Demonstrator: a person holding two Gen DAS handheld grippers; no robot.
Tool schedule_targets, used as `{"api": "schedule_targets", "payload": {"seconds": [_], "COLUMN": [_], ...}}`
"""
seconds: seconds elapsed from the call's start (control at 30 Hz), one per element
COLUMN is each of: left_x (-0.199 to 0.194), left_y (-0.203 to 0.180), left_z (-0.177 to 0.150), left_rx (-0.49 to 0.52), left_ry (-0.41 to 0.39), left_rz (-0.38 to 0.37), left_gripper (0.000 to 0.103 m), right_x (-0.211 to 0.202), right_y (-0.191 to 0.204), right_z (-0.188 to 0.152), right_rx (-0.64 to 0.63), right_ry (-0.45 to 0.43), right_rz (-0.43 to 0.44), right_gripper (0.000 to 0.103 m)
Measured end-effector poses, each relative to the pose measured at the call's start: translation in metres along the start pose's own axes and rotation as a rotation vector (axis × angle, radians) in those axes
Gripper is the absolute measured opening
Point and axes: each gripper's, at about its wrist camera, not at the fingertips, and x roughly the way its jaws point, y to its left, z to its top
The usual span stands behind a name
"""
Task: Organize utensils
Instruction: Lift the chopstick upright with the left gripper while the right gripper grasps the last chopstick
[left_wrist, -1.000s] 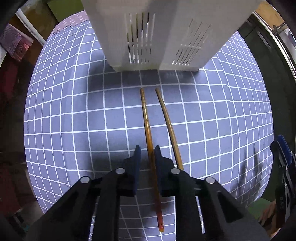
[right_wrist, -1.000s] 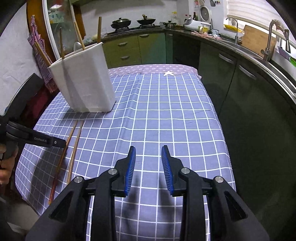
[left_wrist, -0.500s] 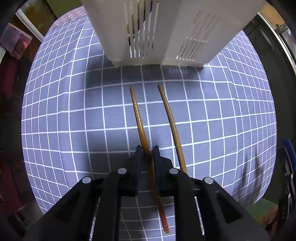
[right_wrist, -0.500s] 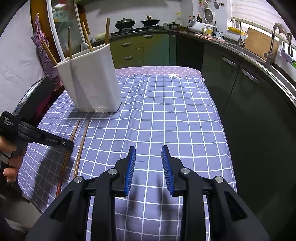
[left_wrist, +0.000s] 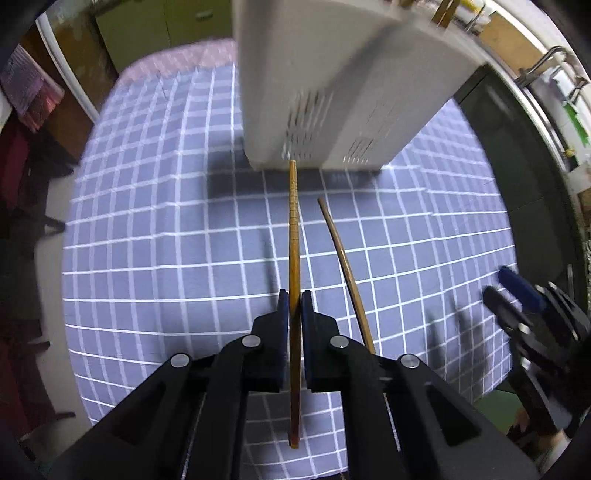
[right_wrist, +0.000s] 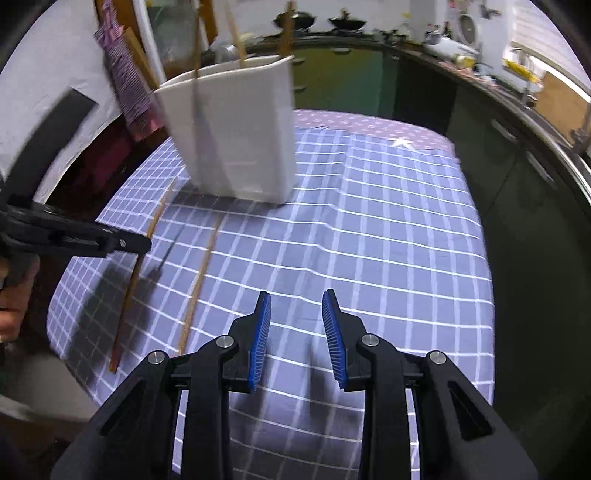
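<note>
My left gripper (left_wrist: 294, 300) is shut on a brown wooden chopstick (left_wrist: 293, 236), lifted off the checked cloth with its ridged tip toward the white slotted utensil holder (left_wrist: 343, 81). A second, paler chopstick (left_wrist: 345, 266) lies on the cloth just to its right. In the right wrist view the left gripper (right_wrist: 142, 245) pinches that chopstick (right_wrist: 129, 291) at the left, the other chopstick (right_wrist: 201, 280) lies flat, and the holder (right_wrist: 236, 129) stands with several chopsticks in it. My right gripper (right_wrist: 295, 310) hovers open over bare cloth, nothing between its blue pads.
The table carries a blue-grey checked cloth (right_wrist: 369, 229). Dark green cabinets (right_wrist: 517, 166) and a counter run along the right and back. A hand (right_wrist: 11, 317) holds the left tool at the table's left edge. My right gripper (left_wrist: 524, 302) shows at the right in the left wrist view.
My left gripper's jaws closed on the darker chopstick and raised it off the cloth, swinging it straight toward the holder. The right gripper shifted and rolled, staying open.
</note>
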Motion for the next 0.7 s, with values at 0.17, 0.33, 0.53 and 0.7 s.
{"api": "schedule_targets", "payload": {"seconds": [0.17, 0.33, 0.53, 0.7], "left_x": [-0.041, -0.08, -0.093, -0.097], "left_y": [0.013, 0.018, 0.025, 0.026], "left_z": [-0.018, -0.033, -0.044, -0.05], "left_rx": [0.021, 0.075, 0.107, 0.121], "left_ry": [-0.116, -0.266, -0.315, -0.323], "left_rz": [-0.037, -0.005, -0.003, -0.02], "left_gripper": [0.007, 0.007, 0.007, 0.007], "right_x": [0.027, 0.06, 0.1, 0.115], "right_y": [0.023, 0.052, 0.07, 0.083], "right_z": [0.021, 0.041, 0.055, 0.059], "right_rx": [-0.042, -0.073, -0.083, -0.103], "right_ry": [0.116, 0.228, 0.34, 0.37], "right_rz": [0.082, 0.128, 0.09, 0.051], "right_gripper": [0.029, 0.025, 0.02, 0.019]}}
